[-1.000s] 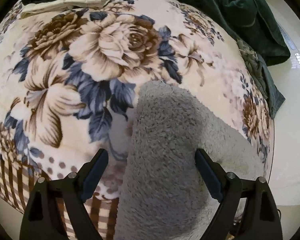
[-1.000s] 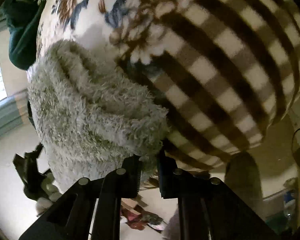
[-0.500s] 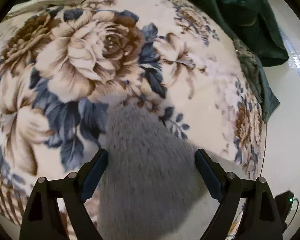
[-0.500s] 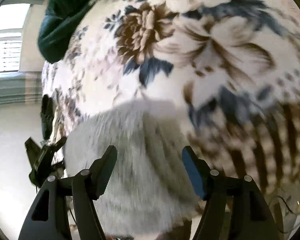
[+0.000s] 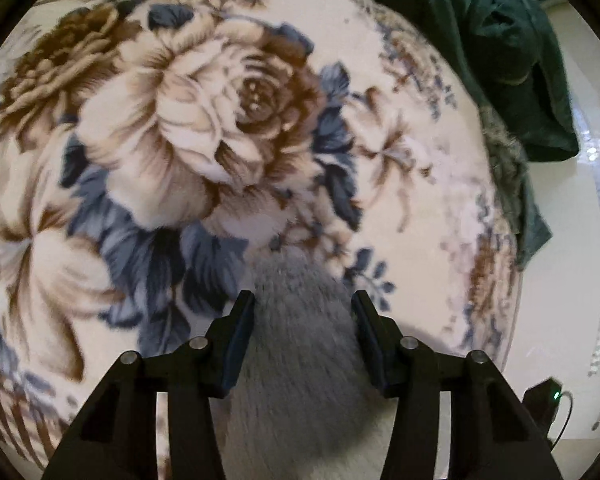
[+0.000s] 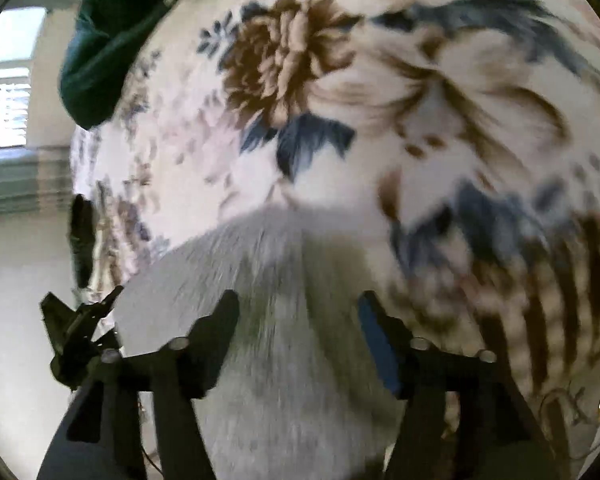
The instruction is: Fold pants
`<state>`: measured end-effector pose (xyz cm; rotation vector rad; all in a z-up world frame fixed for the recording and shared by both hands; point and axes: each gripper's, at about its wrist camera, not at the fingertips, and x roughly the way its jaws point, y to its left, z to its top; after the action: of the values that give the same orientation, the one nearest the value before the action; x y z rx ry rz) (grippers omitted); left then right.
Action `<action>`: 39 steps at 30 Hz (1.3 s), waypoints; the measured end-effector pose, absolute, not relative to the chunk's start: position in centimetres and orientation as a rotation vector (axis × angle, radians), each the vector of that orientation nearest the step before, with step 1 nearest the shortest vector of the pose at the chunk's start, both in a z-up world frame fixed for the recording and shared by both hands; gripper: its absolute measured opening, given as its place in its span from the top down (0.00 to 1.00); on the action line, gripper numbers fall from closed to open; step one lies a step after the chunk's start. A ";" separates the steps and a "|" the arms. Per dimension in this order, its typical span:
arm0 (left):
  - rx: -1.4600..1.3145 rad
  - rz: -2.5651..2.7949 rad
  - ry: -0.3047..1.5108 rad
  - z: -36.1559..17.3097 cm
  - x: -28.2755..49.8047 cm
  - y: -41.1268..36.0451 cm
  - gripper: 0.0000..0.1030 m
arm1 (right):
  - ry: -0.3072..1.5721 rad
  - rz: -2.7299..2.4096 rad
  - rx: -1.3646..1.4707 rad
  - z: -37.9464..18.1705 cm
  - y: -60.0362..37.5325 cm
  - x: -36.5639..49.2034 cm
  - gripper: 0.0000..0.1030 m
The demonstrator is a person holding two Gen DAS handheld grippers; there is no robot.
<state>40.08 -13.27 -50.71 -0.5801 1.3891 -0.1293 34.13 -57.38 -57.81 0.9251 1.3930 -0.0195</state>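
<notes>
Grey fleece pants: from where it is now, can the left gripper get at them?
Probably yes. The left gripper is open, the grey fleece pants lie between its fingers on the floral blanket, and nothing covers them.

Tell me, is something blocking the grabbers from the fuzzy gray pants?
Nothing visible is. The fuzzy gray pants already lie between the open left gripper fingers, and likewise between the open right gripper fingers. Only the flowered blanket lies around them.
</notes>
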 end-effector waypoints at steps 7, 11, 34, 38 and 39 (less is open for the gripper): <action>-0.554 -0.129 1.341 -46.4 34.7 -13.0 0.18 | 1.434 -0.061 1.264 -60.2 -57.1 24.1 0.33; -0.549 -0.148 1.374 -47.1 32.1 -14.0 0.18 | 1.351 -0.077 1.424 -62.3 -55.9 21.6 0.92; -0.620 -0.310 1.379 -50.2 29.9 -14.8 0.17 | 1.346 0.301 1.307 -67.8 -49.4 26.4 0.10; -0.655 -0.351 1.373 -50.6 29.9 -14.3 0.17 | 1.277 0.401 1.288 -66.5 -48.3 27.5 0.10; -0.657 -0.359 1.373 -50.7 29.9 -14.2 0.17 | 1.304 0.386 1.249 -66.8 -48.0 27.8 0.10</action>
<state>29.91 -14.24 -50.66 -0.6575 1.3725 -0.3587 27.82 -47.97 -66.78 1.2494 1.3039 0.3861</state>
